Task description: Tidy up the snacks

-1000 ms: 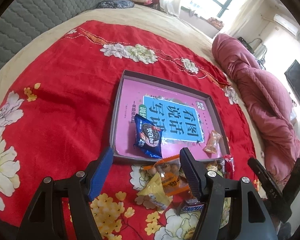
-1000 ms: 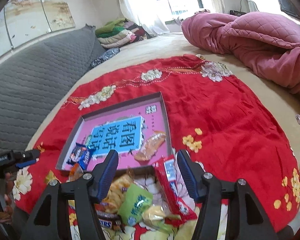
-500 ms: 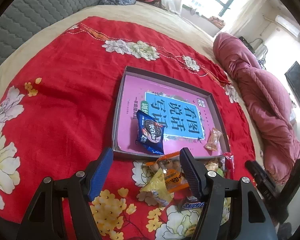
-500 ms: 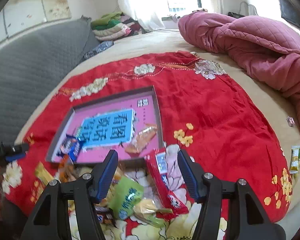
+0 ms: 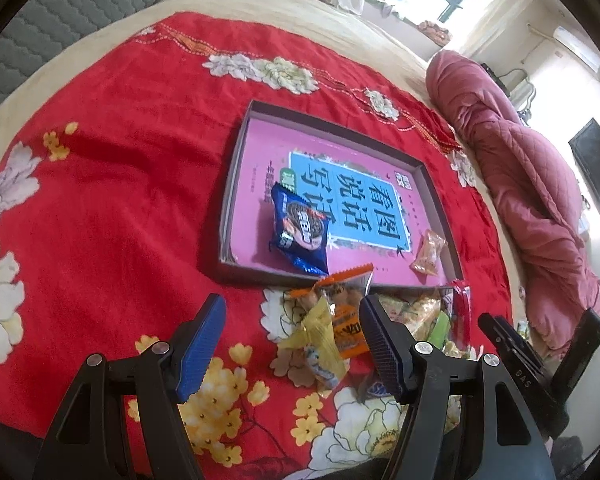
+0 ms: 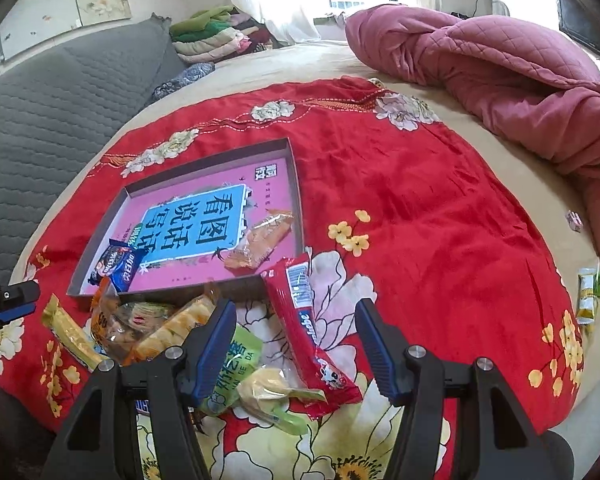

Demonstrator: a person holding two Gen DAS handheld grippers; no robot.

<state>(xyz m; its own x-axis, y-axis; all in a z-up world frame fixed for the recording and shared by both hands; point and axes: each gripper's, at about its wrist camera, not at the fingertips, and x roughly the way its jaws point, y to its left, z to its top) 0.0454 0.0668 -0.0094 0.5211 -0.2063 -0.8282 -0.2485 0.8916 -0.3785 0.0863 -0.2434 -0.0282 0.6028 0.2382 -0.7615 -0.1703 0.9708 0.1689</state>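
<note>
A shallow grey tray with a pink and blue printed bottom lies on the red flowered cloth. A blue cookie packet and a clear orange-wrapped snack lie in it. A loose pile of snacks sits just in front of the tray. My left gripper hovers open over a yellow wrapped snack at the pile's left end. My right gripper hovers open over a long red packet, beside a green packet.
A rumpled pink quilt lies on the bed's right side, and a grey padded headboard and folded clothes stand at the back. Two small packets lie off the cloth at the right. Bare red cloth spreads left of the tray.
Both grippers have tipped slightly further down over the snack pile. The snacks lie where they were and neither jaw gap has changed.
</note>
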